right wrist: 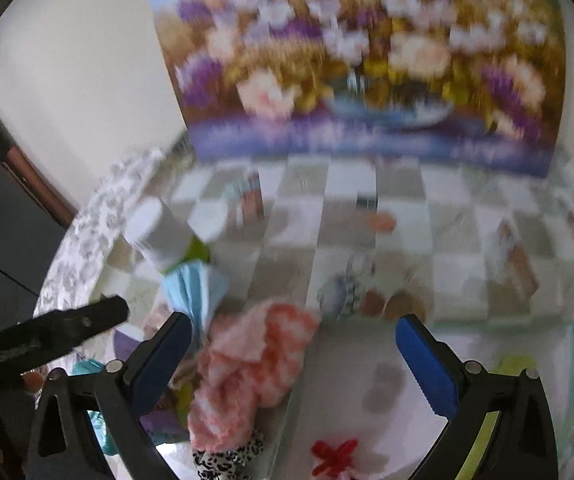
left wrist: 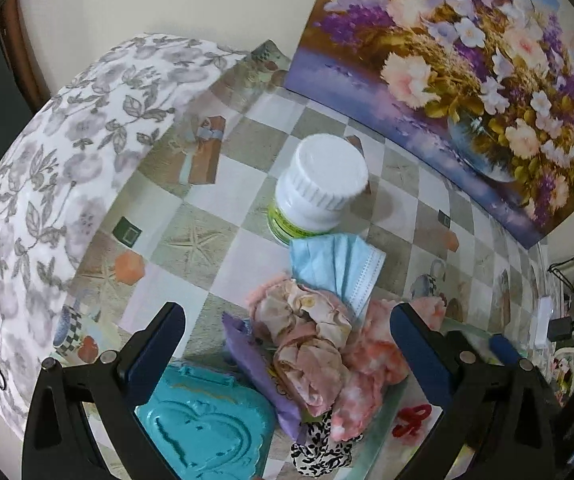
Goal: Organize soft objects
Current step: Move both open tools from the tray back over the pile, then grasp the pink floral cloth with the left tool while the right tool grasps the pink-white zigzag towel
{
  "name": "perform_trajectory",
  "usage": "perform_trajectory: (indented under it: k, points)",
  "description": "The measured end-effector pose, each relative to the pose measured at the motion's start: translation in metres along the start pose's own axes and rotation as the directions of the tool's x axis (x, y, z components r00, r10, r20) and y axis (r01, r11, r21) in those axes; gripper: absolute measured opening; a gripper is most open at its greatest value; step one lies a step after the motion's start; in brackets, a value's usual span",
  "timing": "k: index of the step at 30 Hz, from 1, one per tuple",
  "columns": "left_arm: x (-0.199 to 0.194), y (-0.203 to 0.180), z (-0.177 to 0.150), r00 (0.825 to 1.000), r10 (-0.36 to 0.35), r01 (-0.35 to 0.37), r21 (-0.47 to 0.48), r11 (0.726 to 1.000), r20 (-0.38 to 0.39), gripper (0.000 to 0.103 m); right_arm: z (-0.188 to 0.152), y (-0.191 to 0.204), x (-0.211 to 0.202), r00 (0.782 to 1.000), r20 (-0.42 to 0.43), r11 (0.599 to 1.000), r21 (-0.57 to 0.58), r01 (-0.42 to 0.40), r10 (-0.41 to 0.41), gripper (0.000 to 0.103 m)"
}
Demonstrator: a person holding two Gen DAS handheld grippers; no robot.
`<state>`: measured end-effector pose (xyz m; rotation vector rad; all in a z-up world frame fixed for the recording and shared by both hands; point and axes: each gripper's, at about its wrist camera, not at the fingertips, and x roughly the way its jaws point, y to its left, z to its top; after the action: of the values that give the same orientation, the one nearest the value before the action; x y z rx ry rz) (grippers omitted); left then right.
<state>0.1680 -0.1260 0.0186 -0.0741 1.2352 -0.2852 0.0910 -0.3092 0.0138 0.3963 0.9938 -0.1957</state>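
A pile of soft things lies on the checkered table: a beige-pink satin scrunchie, a pink-and-white fuzzy cloth, a purple cloth, a leopard-print scrunchie and a light blue face mask. My left gripper is open, its jaws either side of the pile, just above it. My right gripper is open over the fuzzy cloth; this view is blurred. The left gripper's finger shows at the right wrist view's left.
A white-capped bottle stands behind the mask. A teal embossed box lies at the front left. A red hair clip lies on a glass tray. A floral pillow is at left, a flower painting leans behind.
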Motion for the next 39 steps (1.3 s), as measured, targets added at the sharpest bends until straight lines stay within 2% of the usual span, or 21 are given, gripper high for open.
perform_trajectory:
  k: [4, 9, 11, 16, 20, 25, 28, 32, 39]
  points:
    - [0.007, -0.007, -0.002, 1.0, -0.004, 0.004, 0.021, 1.0, -0.016, 0.1, -0.006, -0.001, 0.015, 0.999, -0.045, 1.0, 0.008, -0.022, 0.023, 0.103]
    - [0.018, -0.017, -0.006, 0.999, -0.023, 0.026, 0.05, 0.998, -0.045, 0.093, -0.006, 0.0, 0.021, 0.997, -0.052, 0.998, 0.005, -0.059, 0.059, 0.1]
    - [0.023, -0.019, -0.007, 0.998, -0.028, 0.032, 0.054, 0.998, -0.065, 0.083, -0.007, 0.003, 0.024, 0.996, -0.057, 0.998, -0.002, -0.063, 0.062, 0.098]
    - [0.033, -0.02, -0.009, 0.994, -0.038, 0.043, 0.052, 0.998, -0.099, 0.077, -0.011, 0.01, 0.032, 0.992, -0.086, 0.995, -0.031, -0.095, 0.092, 0.087]
    - [0.038, -0.023, -0.011, 0.993, -0.04, 0.048, 0.063, 0.997, -0.114, 0.065, -0.013, 0.012, 0.036, 0.99, -0.099, 0.993, -0.038, -0.109, 0.104, 0.082]
    - [0.043, -0.028, -0.013, 0.993, -0.013, 0.023, 0.087, 0.996, -0.116, 0.052, -0.017, 0.021, 0.041, 0.985, -0.117, 0.987, -0.085, -0.136, 0.126, 0.061]
    - [0.044, -0.027, -0.012, 0.994, 0.018, -0.008, 0.092, 0.996, -0.107, 0.043, -0.02, 0.025, 0.045, 0.983, -0.132, 0.984, -0.105, -0.142, 0.128, 0.053]
    - [0.045, -0.025, -0.011, 0.995, 0.019, -0.01, 0.09, 0.996, -0.098, 0.035, -0.026, 0.029, 0.054, 0.98, -0.154, 0.981, -0.124, -0.147, 0.127, 0.049]
    - [0.049, -0.024, -0.011, 0.995, 0.059, -0.05, 0.106, 0.993, -0.082, 0.027, -0.032, 0.034, 0.062, 0.98, -0.164, 0.979, -0.148, -0.141, 0.116, 0.045]
